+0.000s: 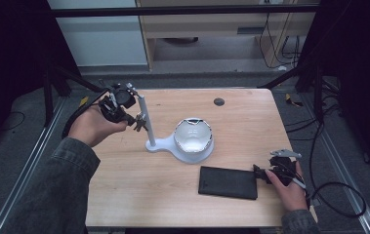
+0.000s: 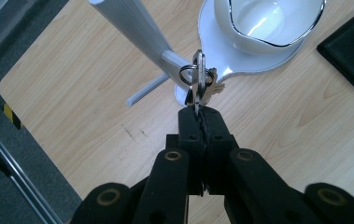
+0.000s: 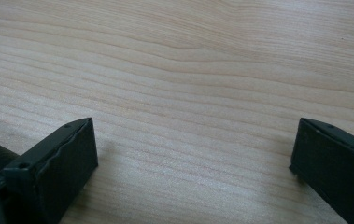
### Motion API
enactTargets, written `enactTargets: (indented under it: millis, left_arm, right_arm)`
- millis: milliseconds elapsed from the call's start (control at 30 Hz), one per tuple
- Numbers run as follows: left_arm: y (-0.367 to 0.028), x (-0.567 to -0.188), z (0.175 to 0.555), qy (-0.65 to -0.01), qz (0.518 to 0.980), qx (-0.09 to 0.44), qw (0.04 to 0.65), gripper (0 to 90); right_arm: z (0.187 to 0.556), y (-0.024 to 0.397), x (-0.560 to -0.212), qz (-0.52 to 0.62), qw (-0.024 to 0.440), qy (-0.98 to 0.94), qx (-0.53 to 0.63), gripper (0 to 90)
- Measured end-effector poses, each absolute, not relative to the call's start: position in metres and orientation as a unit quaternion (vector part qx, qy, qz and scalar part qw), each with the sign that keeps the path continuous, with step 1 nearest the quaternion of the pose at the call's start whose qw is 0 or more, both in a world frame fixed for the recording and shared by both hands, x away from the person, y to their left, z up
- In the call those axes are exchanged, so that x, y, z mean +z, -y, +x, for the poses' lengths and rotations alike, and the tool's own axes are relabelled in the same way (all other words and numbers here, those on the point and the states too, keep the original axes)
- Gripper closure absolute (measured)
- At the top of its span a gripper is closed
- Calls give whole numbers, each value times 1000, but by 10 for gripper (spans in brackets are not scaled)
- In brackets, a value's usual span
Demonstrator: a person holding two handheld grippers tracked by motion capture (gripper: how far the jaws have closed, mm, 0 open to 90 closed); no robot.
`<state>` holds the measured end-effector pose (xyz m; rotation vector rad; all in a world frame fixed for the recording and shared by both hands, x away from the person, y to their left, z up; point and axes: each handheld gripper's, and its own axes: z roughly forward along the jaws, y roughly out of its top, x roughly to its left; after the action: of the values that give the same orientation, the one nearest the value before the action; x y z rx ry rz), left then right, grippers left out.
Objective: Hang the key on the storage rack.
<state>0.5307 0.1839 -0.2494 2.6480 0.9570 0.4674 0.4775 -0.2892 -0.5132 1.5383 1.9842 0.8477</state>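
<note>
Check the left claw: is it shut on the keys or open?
Shut on the keys. In the left gripper view the left claw has its jaws pressed together on a key blade, the ring beside the white stand's post.

Wooden table [image 1: 138, 195] bearing white stand [image 1: 165, 145], black case [image 1: 228, 182]

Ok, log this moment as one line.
left gripper: shut on keys, ring at stand peg | right gripper: open, over table beside black case
</note>
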Motion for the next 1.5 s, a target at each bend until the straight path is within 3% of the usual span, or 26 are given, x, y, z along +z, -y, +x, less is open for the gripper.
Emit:
enactTargets:
  millis: [1200,1500]
  left_arm:
    - [-173,-253,539,-330,917,188,122,884]
    - [-183,-252,536,-332,911,191,150,889]
  right_arm:
    - [477,289,-513,562,244,-727,310,7]
    - [477,289,-513,563,244,-726,311,7]
